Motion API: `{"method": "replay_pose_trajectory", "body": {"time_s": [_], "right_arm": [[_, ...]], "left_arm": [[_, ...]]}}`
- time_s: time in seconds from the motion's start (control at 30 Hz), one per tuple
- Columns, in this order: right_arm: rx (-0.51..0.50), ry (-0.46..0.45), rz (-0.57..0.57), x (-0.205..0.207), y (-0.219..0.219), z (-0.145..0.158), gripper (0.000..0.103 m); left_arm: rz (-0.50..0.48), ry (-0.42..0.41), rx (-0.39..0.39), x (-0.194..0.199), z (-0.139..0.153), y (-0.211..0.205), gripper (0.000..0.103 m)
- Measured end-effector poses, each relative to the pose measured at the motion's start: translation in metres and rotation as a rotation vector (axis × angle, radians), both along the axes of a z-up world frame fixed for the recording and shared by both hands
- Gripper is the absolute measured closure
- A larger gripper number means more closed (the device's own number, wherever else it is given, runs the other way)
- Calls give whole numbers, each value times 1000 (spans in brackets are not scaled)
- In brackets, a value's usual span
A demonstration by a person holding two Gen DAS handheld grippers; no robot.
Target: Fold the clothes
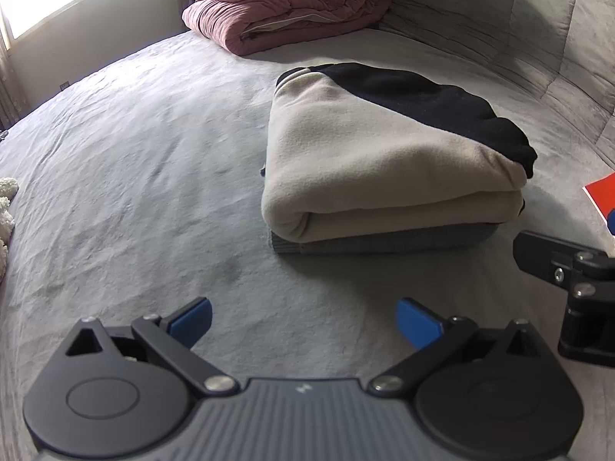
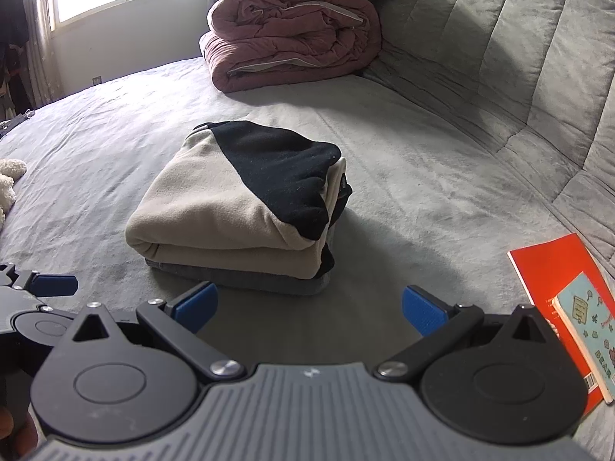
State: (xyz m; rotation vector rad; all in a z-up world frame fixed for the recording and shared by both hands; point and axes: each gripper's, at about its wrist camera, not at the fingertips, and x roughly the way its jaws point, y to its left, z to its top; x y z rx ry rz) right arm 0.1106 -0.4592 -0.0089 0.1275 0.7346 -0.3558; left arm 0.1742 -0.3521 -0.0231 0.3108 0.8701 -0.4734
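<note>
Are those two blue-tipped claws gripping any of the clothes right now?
No. The left hand-held gripper and right hand-held gripper are both open and empty, short of the folded clothes on the bed.

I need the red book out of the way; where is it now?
The red book lies on the grey bedspread at the right wrist view's right edge, right of the folded clothes, with a small light-blue notebook on it.

Pink duvet (image 2: 292,34) rolled at headboard (image 2: 519,57) — red book (image 2: 553,269), plush toy (image 2: 9,180) at edges
</note>
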Motion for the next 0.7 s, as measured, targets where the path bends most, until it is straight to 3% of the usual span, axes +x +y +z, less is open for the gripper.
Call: {"method": "replay_pose_trajectory", "body": {"time_s": [0.3,0.4,0.53,0.7], "right_arm": [[-8,-2,-25,-3,-1,3,0],[13,19,-8,-7,2,10,0],[-27,38,36,-28,22,39,0],[-52,-3,63,-70,50,86,0]], "left_arm": [[-10,24,-6,2,4,4,1],[22,-5,14,-4,16,12,1],[39,-4,28,-28,42,33,1],[28,-15,21,-72,85,65,1]]}}
